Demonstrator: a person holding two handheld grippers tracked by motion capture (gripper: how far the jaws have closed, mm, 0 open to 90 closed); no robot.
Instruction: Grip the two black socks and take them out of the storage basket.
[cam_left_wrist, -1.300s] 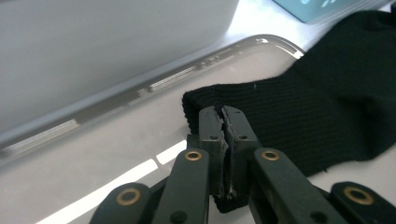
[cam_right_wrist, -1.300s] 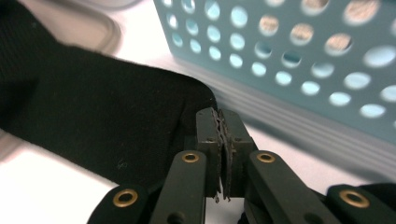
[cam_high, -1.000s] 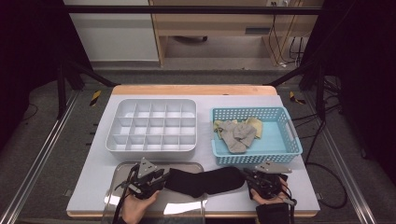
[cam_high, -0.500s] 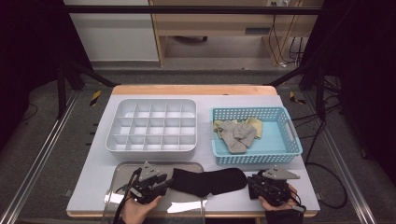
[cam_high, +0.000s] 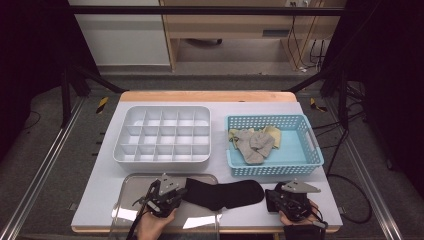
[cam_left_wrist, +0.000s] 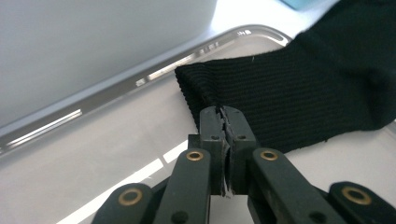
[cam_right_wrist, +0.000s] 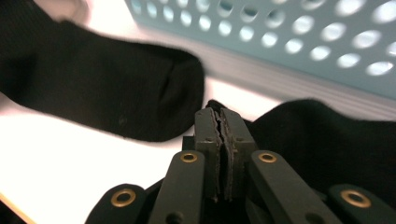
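Note:
A black sock (cam_high: 222, 194) lies flat along the table's front edge, its cuff over a clear tray (cam_high: 120, 205). My left gripper (cam_high: 183, 196) is at that cuff (cam_left_wrist: 280, 93). Its jaws (cam_left_wrist: 222, 113) have just been closing and are now shut on the cuff's edge. My right gripper (cam_high: 271, 198) sits just past the sock's toe (cam_right_wrist: 140, 98). Its jaws (cam_right_wrist: 218, 113) have also just been closing and now pinch the edge of a second piece of black sock fabric (cam_right_wrist: 327, 149) lying under them.
A white box with several compartments (cam_high: 162, 137) stands behind the tray. To its right a blue mesh basket (cam_high: 272, 170) holds a grey sock (cam_high: 254, 145) and a yellow one (cam_high: 274, 134). A hand holds each gripper at the table's front edge.
The right gripper has shifted a little to the right, off the sock's toe end. The left gripper has stayed at the cuff.

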